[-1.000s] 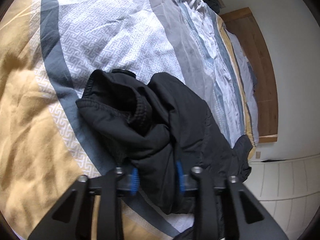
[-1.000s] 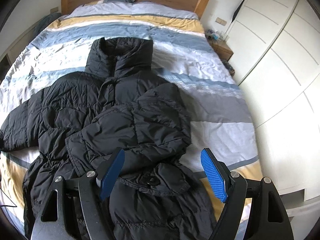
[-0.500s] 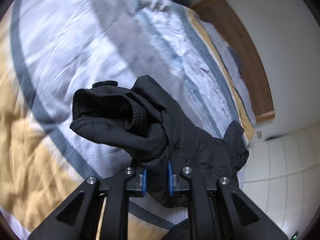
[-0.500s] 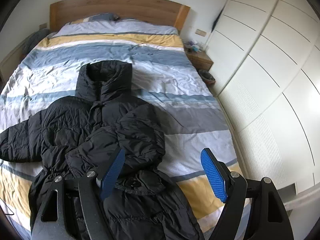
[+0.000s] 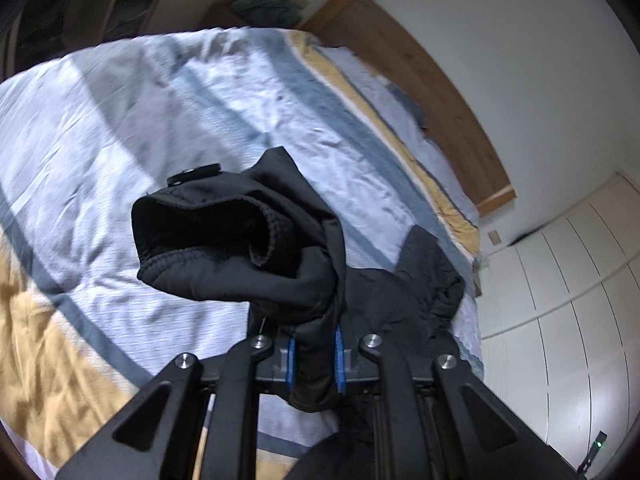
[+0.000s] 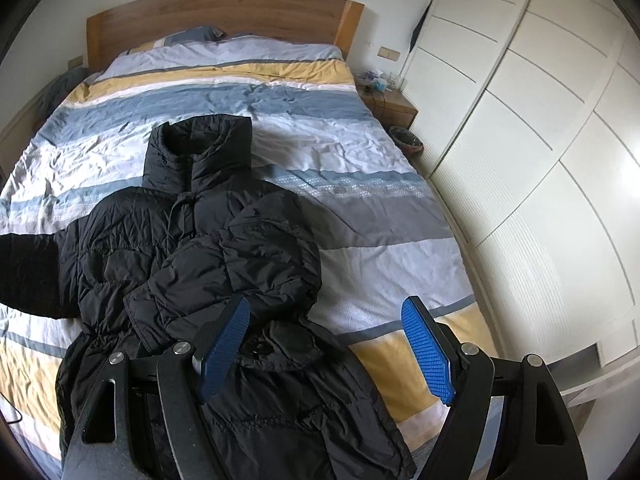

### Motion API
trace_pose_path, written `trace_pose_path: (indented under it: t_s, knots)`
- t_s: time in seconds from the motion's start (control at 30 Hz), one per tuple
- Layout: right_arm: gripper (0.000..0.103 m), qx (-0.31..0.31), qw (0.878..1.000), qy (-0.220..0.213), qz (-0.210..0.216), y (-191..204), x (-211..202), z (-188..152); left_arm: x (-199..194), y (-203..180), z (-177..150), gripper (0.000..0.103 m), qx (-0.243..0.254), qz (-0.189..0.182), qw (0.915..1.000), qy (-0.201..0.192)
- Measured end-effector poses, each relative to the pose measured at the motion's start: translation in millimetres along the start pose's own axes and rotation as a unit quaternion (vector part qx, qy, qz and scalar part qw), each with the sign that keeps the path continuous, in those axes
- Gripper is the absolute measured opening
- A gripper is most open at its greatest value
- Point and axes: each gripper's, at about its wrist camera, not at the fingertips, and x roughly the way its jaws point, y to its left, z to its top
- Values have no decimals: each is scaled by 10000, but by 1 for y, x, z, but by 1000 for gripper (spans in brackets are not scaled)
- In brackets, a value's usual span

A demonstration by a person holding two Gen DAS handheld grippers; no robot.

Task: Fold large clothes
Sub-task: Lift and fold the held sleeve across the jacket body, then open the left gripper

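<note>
Sprawling across a striped bed (image 6: 360, 216), a black jacket (image 6: 168, 240) lies lengthwise, collar toward the headboard (image 6: 224, 12) at upper centre. Its sleeve (image 5: 224, 248), cuff pointing to the frame's left, hangs pinched in the closed left gripper (image 5: 314, 358); best carried flat across the chest. The right gripper (image 6: 326, 354) hovers wide open, empty.
</note>
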Motion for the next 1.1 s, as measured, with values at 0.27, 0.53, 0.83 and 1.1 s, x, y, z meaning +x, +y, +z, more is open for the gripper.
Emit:
trace_pose_path:
  t_s: [0.27,0.53,0.83,1.1]
  knots:
    - [78,235,9991,-4,341,-36,35,-4,-6,-80,-25,11,629,32,9980,24]
    - [78,445,9977,-9,516,-98,80,-6,-4,-168,-73,11,1206,453,9916,82]
    - [78,484,9970,-122,588,-176,118,-3,15,-240,-135,11,1265,870,9879,218]
    - [78,738,9934,-157,868,-208,137,-6,42,-285,-170,11,1448,1095,9824,446]
